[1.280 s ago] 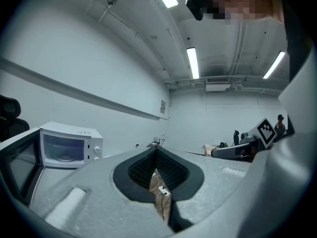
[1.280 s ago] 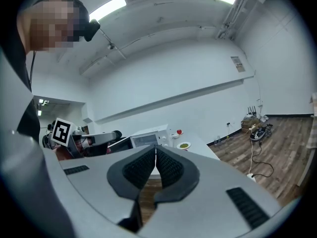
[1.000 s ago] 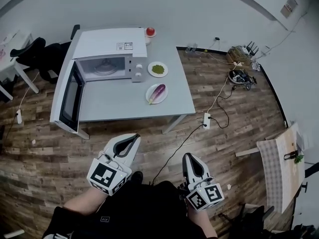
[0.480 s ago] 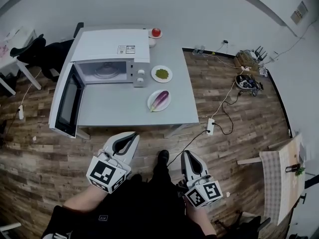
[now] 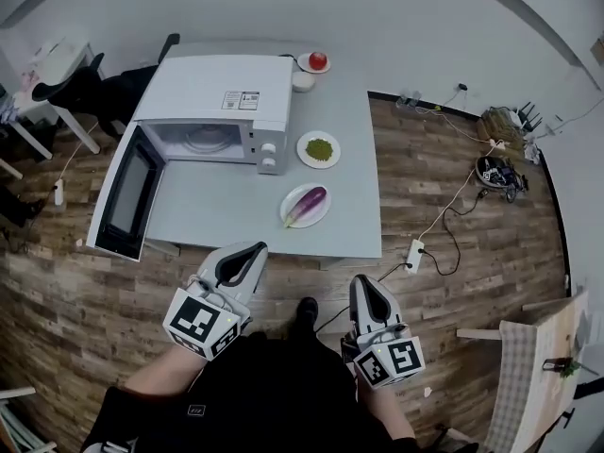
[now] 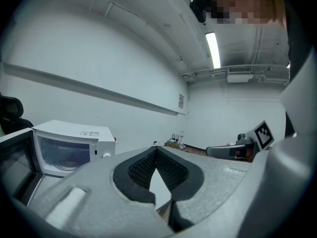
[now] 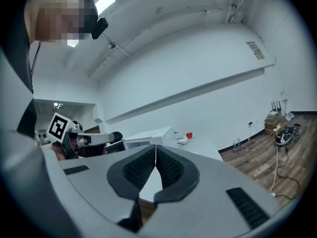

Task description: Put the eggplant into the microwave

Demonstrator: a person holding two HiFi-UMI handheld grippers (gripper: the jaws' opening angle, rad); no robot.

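Note:
A purple eggplant (image 5: 308, 203) lies on a white plate (image 5: 291, 217) near the front of the grey table (image 5: 363, 225). The white microwave (image 5: 215, 109) stands at the table's left, its door (image 5: 124, 197) swung wide open and its cavity empty; it also shows in the left gripper view as the microwave (image 6: 69, 145). My left gripper (image 5: 254, 250) and right gripper (image 5: 362, 284) hover short of the table's front edge, both shut and empty. Each gripper view shows its jaw pads meeting at the tips, with nothing between them.
A plate of green food (image 5: 319, 149), a white bowl (image 5: 303, 81) and a tomato on a saucer (image 5: 318, 60) sit behind the eggplant. A power strip (image 5: 416, 250) with cables lies on the wood floor at right. A dark chair (image 5: 90, 91) stands at left.
Both grippers and the head have moved toward the table; the table and microwave now sit nearer and lower in the head view. Jaws stay shut.

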